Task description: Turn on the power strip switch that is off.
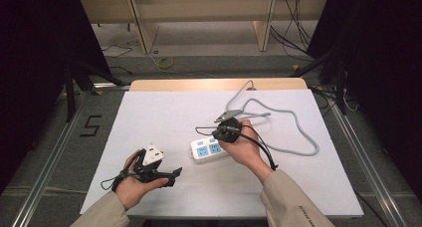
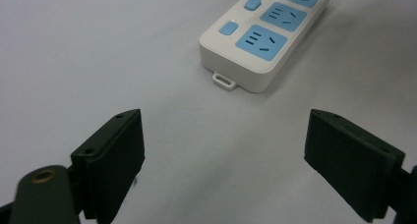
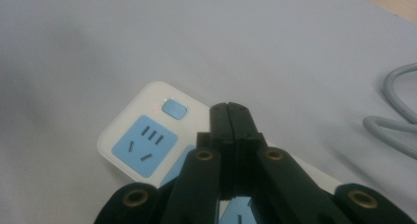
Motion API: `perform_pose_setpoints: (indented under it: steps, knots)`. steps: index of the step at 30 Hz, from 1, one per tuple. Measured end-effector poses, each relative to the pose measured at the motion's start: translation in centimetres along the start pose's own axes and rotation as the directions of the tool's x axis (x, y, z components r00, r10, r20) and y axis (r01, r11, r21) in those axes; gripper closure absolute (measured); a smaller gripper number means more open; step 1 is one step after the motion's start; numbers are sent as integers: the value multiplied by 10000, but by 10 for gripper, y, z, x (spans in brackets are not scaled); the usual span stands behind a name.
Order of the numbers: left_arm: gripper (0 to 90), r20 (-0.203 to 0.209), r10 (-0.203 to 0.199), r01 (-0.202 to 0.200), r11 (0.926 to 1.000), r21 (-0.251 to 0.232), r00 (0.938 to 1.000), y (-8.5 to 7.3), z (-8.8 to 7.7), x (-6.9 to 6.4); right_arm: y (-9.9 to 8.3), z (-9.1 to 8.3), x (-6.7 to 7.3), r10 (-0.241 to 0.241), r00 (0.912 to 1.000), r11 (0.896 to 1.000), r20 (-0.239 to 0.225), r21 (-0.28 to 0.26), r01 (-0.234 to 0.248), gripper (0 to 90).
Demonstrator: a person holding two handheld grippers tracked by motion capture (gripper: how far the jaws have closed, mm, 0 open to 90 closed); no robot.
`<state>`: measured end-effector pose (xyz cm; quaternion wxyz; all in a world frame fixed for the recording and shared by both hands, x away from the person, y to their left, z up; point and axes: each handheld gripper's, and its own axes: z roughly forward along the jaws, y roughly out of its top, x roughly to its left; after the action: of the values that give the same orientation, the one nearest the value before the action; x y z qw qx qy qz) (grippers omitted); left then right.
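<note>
A person sits at a white-covered counter (image 1: pixel 149 117), holding a claw in each hand. A white power strip (image 1: pixel 209 150) with blue sockets lies flat on the counter between the two claws, just under the right one.

The right claw (image 1: pixel 226 129) hovers over the strip's far end, its jaws clenched together with nothing between them. In the right gripper view the closed tips sit just beside a small blue switch button (image 3: pixel 174 108), with a faint red light next to it. The jaws seem pressed shut to form one narrow point, probably for pushing that button.

The left claw (image 1: pixel 171 176) rests low on the counter, well apart from the strip, jaws spread wide and empty. It appears to be waiting, perhaps ready to steady the strip.

In the left gripper view the strip's long axis runs away from that claw and slants to its right, with the near end carrying a small hanging tab (image 2: pixel 224 81). The grey cable (image 1: pixel 298 132) leaves the end beyond the right claw and loops across the counter.
</note>
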<state>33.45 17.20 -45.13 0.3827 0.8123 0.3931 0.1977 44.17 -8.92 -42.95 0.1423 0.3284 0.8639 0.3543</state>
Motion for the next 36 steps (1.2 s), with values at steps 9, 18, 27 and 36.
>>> perform_pose_setpoints:
  steps: [9, 18, 27, 36]
  knots:
    - [149, -30, -27, 27, 10000, -29, 10000, 0, 0, 0, 2, 7, 0, -21, 10000, 9996, -54, 275, 23, 900]
    - [149, 13, 56, -56, 10000, 17, 10000, 0, 0, 0, 7, 12, -1, -28, 10000, 9991, -37, 416, 29, 900]
    - [149, 18, 61, -61, 10000, 15, 10000, 0, 0, 0, 11, 18, -1, 3, 10000, 9982, -30, 602, -2, 900]
    - [149, 44, 37, -37, 10000, -6, 10000, 0, 0, -1, 12, 23, -2, -24, 9999, 9958, -128, 912, 35, 900]
